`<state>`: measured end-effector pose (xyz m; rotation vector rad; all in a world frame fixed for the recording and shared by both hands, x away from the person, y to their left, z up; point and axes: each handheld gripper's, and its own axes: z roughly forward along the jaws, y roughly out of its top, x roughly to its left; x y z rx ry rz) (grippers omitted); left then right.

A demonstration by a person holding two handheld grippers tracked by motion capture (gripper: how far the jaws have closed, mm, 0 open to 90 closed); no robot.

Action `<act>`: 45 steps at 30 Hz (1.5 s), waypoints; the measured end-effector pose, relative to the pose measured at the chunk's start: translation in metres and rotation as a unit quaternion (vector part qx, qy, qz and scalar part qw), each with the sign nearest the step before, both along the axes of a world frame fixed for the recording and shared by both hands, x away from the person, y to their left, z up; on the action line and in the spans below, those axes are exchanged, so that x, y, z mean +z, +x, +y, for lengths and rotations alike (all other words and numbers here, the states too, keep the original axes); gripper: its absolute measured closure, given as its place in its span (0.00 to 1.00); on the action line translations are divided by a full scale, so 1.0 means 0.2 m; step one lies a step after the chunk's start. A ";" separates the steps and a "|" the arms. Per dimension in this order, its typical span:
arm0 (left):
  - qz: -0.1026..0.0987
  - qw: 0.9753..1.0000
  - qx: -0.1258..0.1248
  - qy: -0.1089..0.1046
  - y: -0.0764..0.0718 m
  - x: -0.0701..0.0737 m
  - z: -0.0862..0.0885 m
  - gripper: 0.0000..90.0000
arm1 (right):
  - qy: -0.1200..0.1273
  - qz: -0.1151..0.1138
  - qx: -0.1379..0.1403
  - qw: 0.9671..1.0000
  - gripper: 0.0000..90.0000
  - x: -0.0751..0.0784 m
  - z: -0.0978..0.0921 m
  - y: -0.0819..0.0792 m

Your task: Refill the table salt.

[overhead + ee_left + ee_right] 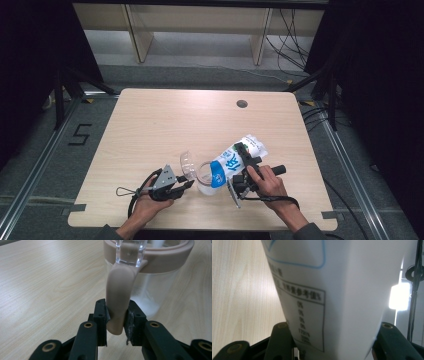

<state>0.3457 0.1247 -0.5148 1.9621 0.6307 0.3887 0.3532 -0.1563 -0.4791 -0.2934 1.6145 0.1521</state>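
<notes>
High view: on the pale wooden table the left gripper pinched the beige handle of a clear plastic jar with a beige rim, while the right gripper clamped a white-and-blue soft pouch tilted mouth-down over that jar. Left gripper view: the handle sat squarely between the narrowed fingers, with the jar wall just beyond them and its hinged clear lid open above. Right gripper view: the pouch's printed white face bulged between the spread fingers, held near its lower body. Judged from its creased skin, the pouch was soft, light and likely to slump; a mid-body grip suited it. The jar seemed stiff but tippable, best steadied by its handle.
</notes>
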 end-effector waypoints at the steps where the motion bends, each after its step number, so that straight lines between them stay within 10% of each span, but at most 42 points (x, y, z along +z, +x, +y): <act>1: 0.000 1.000 0.000 0.000 0.00 0.00 0.00 0.81 | 0.002 -0.004 0.005 1.000 0.60 0.00 0.00 0.00; 45: -0.001 1.000 0.000 0.004 0.00 0.00 0.00 0.81 | -0.002 -0.011 0.006 1.000 0.61 0.00 0.00 0.00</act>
